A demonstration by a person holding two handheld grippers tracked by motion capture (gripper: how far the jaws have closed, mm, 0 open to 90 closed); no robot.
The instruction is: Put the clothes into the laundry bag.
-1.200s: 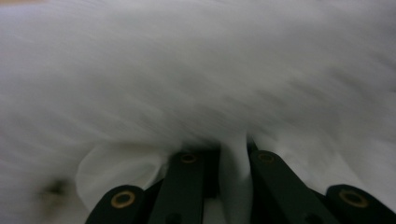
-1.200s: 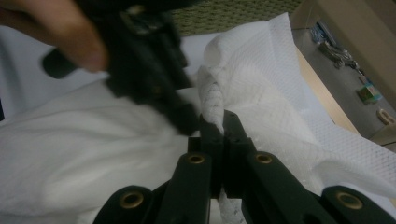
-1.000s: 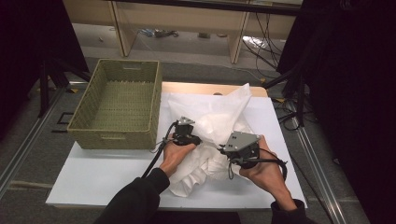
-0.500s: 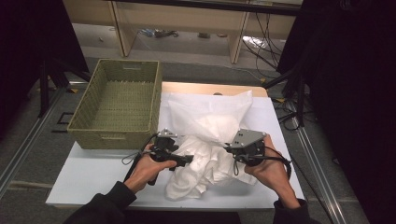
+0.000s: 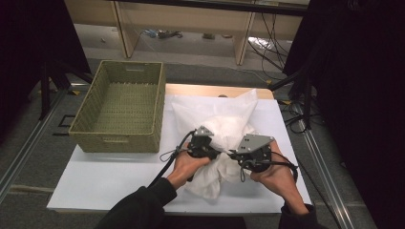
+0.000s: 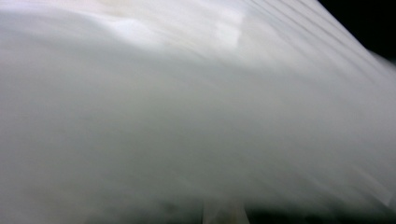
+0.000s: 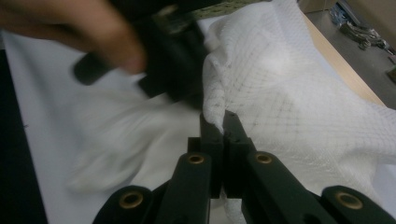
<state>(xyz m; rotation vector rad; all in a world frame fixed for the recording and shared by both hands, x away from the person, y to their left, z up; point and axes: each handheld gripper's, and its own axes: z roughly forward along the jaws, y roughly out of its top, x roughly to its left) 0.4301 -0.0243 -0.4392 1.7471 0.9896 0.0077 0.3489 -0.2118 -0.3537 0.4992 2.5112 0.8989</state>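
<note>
Grippers meet over the crumpled white mesh fabric bag [image 5: 224, 129], basket at ten o'clock. Right gripper [image 7: 223, 122] is clamped on the fabric. Left gripper [image 5: 216, 153] jaws, having just closed, are buried in it, apparently gripping.

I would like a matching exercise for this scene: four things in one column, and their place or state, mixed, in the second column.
Things:
1. woven basket
2. white mesh cloth
3. right gripper
4. wooden board

Places or states:
A. shut on a fold of cloth
B. bunched in the middle of the table
C. at the table's far edge
D. empty, at the table's left

Pairs: 1-D, 2-B, 3-A, 4-C
</note>
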